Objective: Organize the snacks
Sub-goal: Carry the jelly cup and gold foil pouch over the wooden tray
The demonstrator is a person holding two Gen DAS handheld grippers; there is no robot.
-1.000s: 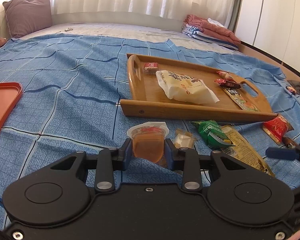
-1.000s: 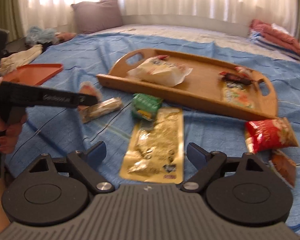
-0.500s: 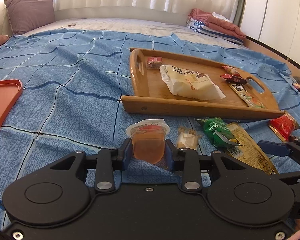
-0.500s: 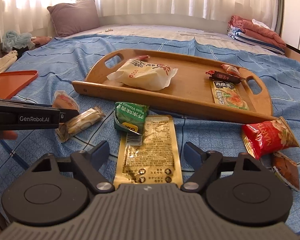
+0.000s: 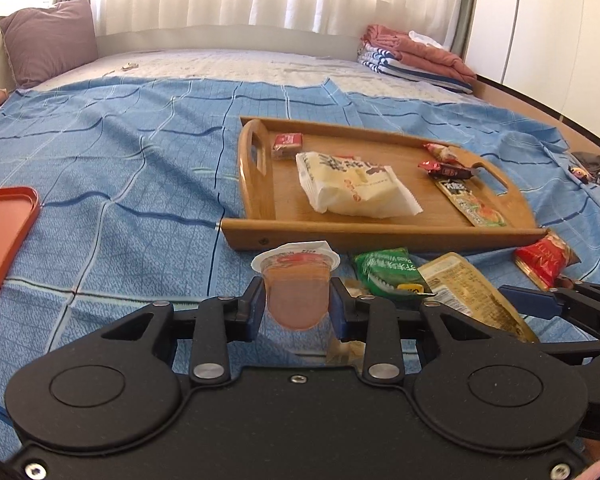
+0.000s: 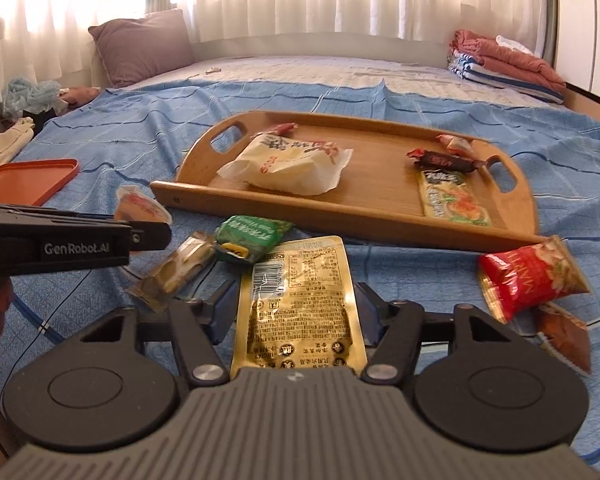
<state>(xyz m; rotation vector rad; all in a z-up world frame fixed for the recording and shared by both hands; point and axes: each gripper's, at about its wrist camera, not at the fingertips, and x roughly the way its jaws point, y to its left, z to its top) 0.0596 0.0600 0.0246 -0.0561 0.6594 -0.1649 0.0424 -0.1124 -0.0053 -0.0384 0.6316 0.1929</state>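
My left gripper (image 5: 298,304) is shut on an orange jelly cup (image 5: 296,292) and holds it just above the blue bedspread, short of the wooden tray (image 5: 380,236). The cup also shows in the right wrist view (image 6: 140,208). My right gripper (image 6: 296,312) has its jaws around the near end of a gold snack pouch (image 6: 298,300), touching its edges. The wooden tray (image 6: 380,208) holds a white bread bag (image 6: 288,164), a green flat packet (image 6: 452,196) and wrapped candies (image 6: 444,158).
A green packet (image 6: 248,236), a clear-wrapped bar (image 6: 176,270), a red bag (image 6: 532,276) and a brown packet (image 6: 564,336) lie on the bedspread in front of the tray. An orange tray (image 5: 0,236) lies at left. A pillow (image 6: 140,46) and folded blankets (image 6: 504,64) lie at the back.
My left gripper has lifted the jelly cup off the bedspread. My right gripper has moved forward and narrowed its jaws around the gold pouch.
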